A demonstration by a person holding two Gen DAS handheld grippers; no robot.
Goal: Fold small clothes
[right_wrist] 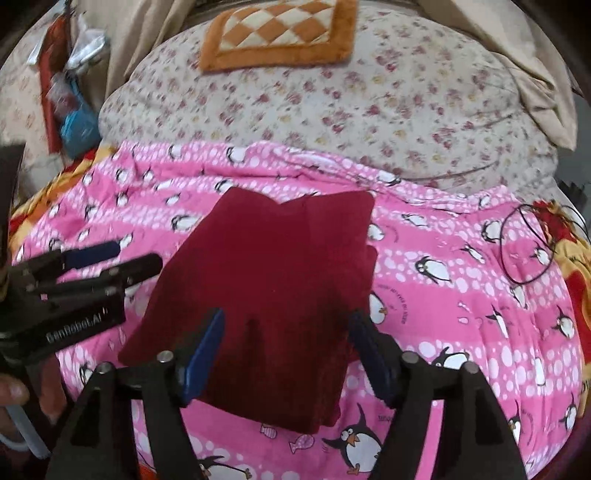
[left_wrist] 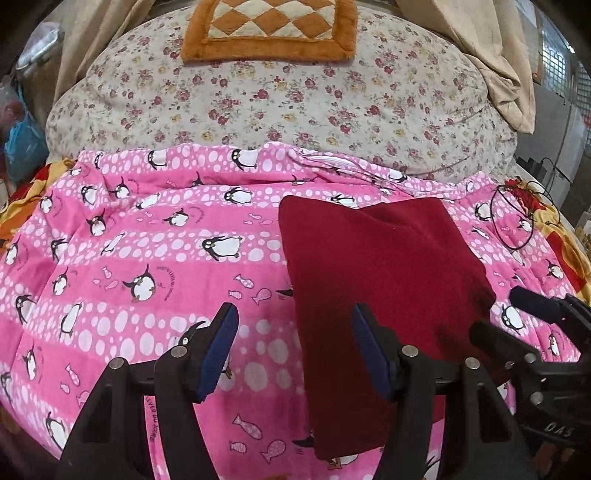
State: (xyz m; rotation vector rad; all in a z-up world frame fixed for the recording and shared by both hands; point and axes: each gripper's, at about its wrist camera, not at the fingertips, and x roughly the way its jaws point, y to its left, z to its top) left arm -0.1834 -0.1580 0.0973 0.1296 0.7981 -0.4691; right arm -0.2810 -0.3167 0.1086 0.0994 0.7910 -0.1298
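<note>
cloth [right_wrist: 273, 295], dark red and seemingly part folded, is lying flat on the pink blanket [left_wrist: 147, 258] while both grippers, left [left_wrist: 293, 350] and right [right_wrist: 286, 350], are hovering spread and empty, so pinching an edge looks next.

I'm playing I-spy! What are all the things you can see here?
Folded garment: one, dark red, lying on the blanket.
Penguin blanket: one, pink, spread over the bed.
Floral quilt: one, cream with red flowers, behind the blanket.
Checkered cushion: one, orange and cream, on the quilt.
Cord: one, black, looped at the blanket's right edge.
Left gripper: black with blue pads, open.
Right gripper: the same, open over the garment.
</note>
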